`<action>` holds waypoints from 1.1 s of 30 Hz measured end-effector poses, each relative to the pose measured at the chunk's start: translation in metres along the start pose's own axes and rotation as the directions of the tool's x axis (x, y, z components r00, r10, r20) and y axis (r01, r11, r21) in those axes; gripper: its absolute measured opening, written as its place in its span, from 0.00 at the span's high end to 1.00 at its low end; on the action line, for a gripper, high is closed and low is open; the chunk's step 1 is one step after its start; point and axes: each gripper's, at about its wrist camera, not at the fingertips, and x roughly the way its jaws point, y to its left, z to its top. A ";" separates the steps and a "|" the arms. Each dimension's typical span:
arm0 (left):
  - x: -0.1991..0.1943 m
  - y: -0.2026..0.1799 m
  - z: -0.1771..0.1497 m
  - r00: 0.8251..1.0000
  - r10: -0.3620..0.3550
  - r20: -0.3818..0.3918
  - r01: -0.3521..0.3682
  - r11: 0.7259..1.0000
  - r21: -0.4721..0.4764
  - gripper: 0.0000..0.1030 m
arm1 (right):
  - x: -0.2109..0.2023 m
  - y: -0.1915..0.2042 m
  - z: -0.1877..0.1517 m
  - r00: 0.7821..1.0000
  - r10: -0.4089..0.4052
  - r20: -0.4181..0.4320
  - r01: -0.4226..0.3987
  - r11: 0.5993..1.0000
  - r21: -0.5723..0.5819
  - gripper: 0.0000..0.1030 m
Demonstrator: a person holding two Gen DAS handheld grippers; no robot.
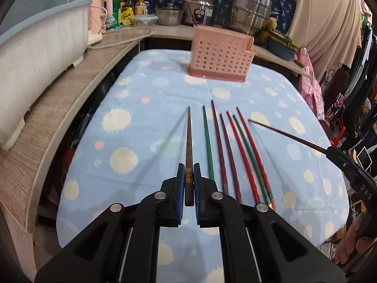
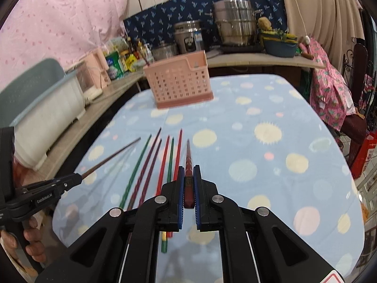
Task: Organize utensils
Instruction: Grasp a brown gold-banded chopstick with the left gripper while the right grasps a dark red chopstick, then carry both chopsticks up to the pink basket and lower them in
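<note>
My left gripper (image 1: 188,168) is shut on a brown chopstick (image 1: 188,141), held above the dotted blue cloth (image 1: 150,127). My right gripper (image 2: 188,171) is shut on a dark red chopstick (image 2: 188,155), also lifted. Several green, red and purple chopsticks (image 1: 226,146) lie side by side on the cloth between the two grippers; the right wrist view shows these chopsticks (image 2: 150,165) left of my fingers. A pink perforated holder (image 1: 220,54) stands upright at the cloth's far end, with one chopstick sticking out of it. The left gripper (image 2: 77,179) shows at the left of the right wrist view.
A wooden counter (image 1: 70,94) runs along the left with a white and blue bin (image 1: 40,44). Steel pots (image 1: 251,11), bottles and a blue basin (image 1: 281,44) crowd the back shelf. Clothes hang at the right. A hand (image 2: 33,243) grips the left tool.
</note>
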 end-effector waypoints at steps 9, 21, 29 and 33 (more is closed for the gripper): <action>-0.010 0.004 0.047 0.997 0.001 0.078 0.002 0.999 -0.038 0.93 | -0.003 -0.010 0.047 0.995 0.013 0.097 -0.017 0.999 0.036 0.93; -0.009 0.005 0.110 0.987 0.016 0.158 -0.008 0.999 -0.051 0.93 | 0.016 -0.022 0.092 0.990 0.033 0.135 -0.044 0.996 0.080 0.93; -0.001 0.005 0.145 0.983 0.006 0.185 0.007 0.998 -0.069 0.93 | 0.022 -0.024 0.117 0.986 0.027 0.166 -0.041 0.996 0.079 0.93; 0.000 0.006 0.166 0.978 0.004 0.207 0.014 0.996 -0.090 0.93 | 0.023 -0.025 0.134 0.981 0.020 0.194 -0.035 0.996 0.077 0.93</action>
